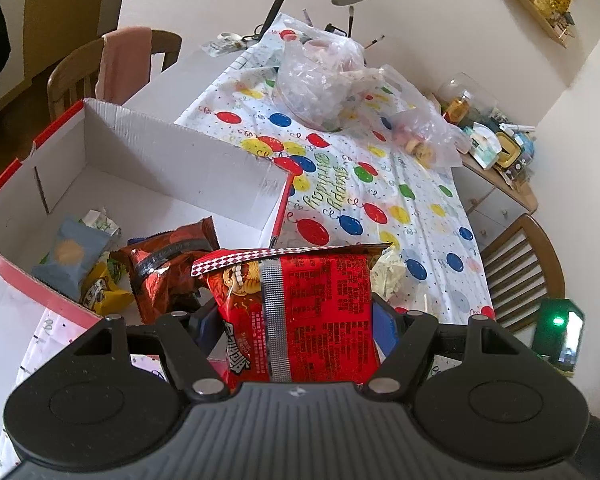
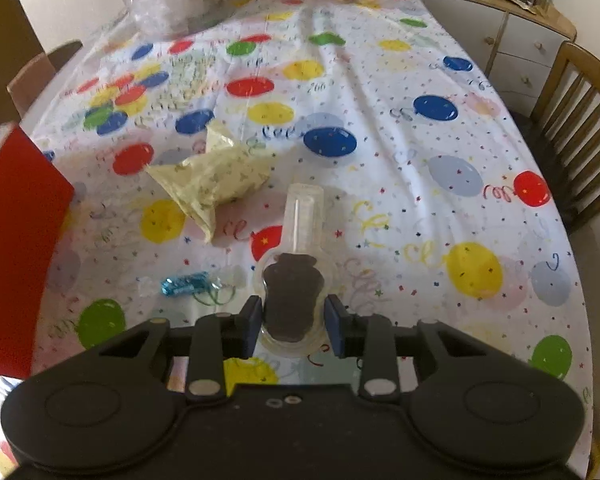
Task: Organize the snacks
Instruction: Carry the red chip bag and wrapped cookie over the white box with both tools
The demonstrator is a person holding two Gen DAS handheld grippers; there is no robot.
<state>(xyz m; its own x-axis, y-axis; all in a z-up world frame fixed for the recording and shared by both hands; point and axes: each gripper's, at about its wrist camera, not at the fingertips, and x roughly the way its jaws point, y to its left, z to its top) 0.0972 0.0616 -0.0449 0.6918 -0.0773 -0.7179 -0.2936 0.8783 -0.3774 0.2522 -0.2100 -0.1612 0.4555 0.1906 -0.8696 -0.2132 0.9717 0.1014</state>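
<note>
Left claw [image 1: 298,320] clamped on glossy red noodle packet [image 1: 312,304], checkered top seam; right claw [image 2: 294,324] parted around chocolate lollipop [image 2: 292,300].

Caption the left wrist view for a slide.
Left tool grips a red snack packet beside the white cardboard box holding other snacks.

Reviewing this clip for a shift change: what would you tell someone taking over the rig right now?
Left gripper: shut on the red snack bag, held near the box.
Right gripper: jaws astride the chocolate lollipop on the tablecloth; contact unclear.
Done: several packets in the box.
Left: red bag, lollipop, yellow packet, blue candy.
</note>
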